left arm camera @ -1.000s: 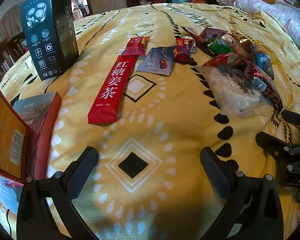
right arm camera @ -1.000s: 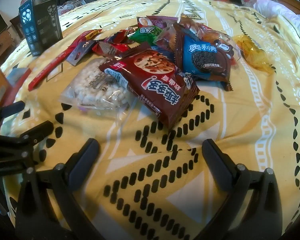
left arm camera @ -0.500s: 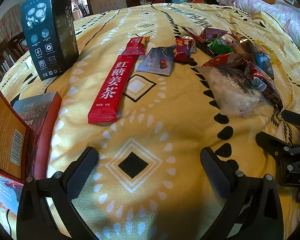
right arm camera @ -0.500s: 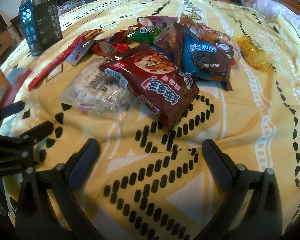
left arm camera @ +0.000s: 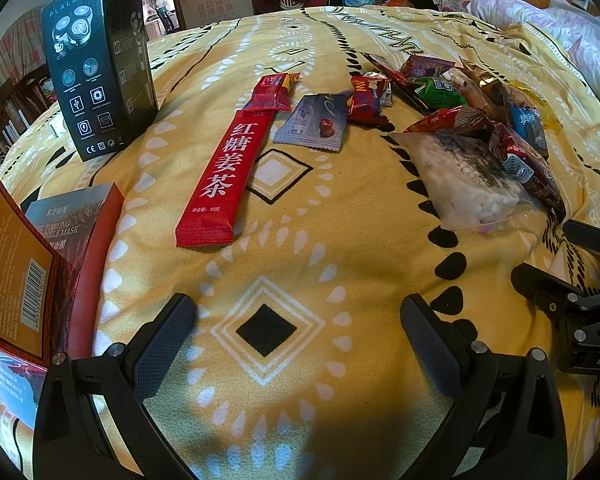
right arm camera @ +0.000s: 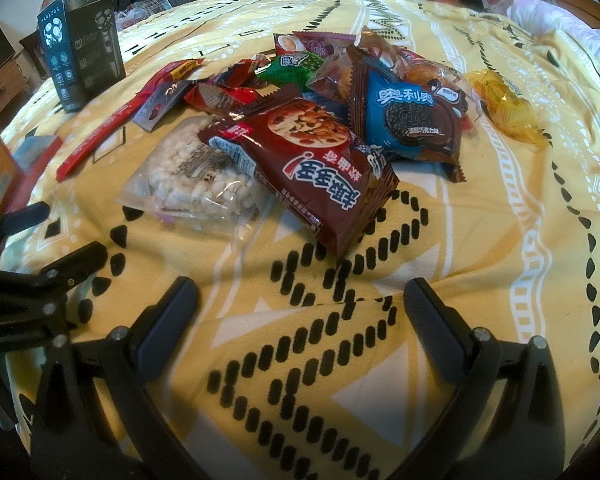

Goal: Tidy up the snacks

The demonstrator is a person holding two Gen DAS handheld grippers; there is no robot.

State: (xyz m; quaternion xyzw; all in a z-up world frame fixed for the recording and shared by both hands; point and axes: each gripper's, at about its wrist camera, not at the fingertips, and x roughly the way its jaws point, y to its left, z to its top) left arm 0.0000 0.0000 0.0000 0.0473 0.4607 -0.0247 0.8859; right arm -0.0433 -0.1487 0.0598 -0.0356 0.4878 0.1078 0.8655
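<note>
- Hovering above the blanket (right arm camera: pixel 500 240), the right gripper (right arm camera: pixel 300 308) is spread and empty; so is the left gripper (left arm camera: pixel 296 328).
- Snacks lie heaped around the cookie pack (right arm camera: pixel 312 168): puffed-rice bag (right arm camera: pixel 188 184) tucked under its left edge, Oreo pack (right arm camera: pixel 412 120) behind-right, red stick (left arm camera: pixel 224 172) well left.
- Packs look light, crinkly, slippery, their contents crushable; pinch a sealed edge.

left gripper (left arm camera: pixel 294 330) jaws spread wide, right gripper (right arm camera: pixel 300 312) likewise, seemingly empty
</note>
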